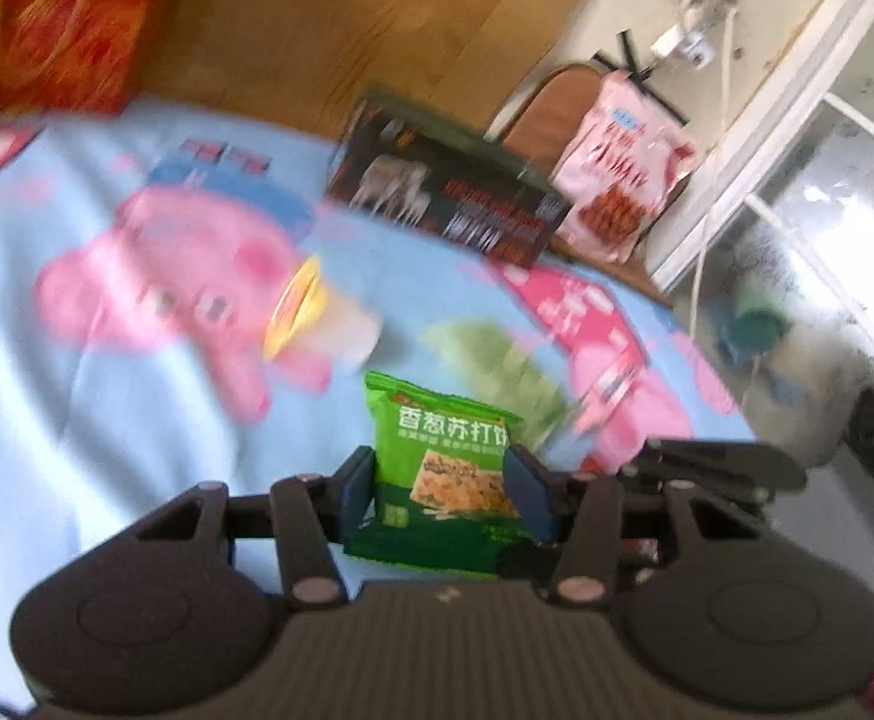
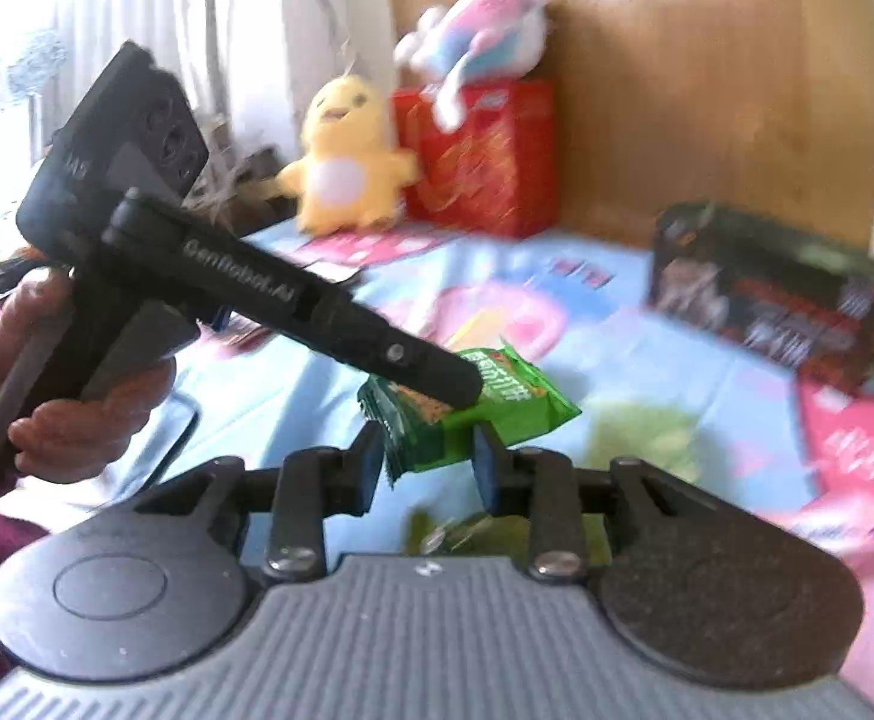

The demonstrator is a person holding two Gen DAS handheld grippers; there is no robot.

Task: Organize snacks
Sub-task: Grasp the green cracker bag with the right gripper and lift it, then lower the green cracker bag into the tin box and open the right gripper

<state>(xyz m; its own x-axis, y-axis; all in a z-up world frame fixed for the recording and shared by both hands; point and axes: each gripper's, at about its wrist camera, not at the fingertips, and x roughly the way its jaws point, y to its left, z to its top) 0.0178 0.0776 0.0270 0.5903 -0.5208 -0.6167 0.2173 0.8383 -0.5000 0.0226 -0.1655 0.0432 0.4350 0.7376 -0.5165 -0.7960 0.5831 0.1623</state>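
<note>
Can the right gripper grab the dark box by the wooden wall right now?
Probably not yet. The right gripper sits around the green cracker packet, which the left gripper holds, and the dark box lies beyond it.

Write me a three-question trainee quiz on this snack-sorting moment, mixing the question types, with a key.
1. True or false: the left gripper is shut on the green cracker packet.
2. Multiple choice: beside the red box at the back of the bed sits a
A. yellow chick plush
B. brown teddy bear
C. glass jar
3. Fill in: the dark box stands near the wooden headboard, and beyond it a ____ snack bag leans on a chair.

Key
1. True; in the right wrist view the packet is held up by the left gripper's fingers, in front of the right gripper, whose jaws are apart.
2. A
3. pink
</note>
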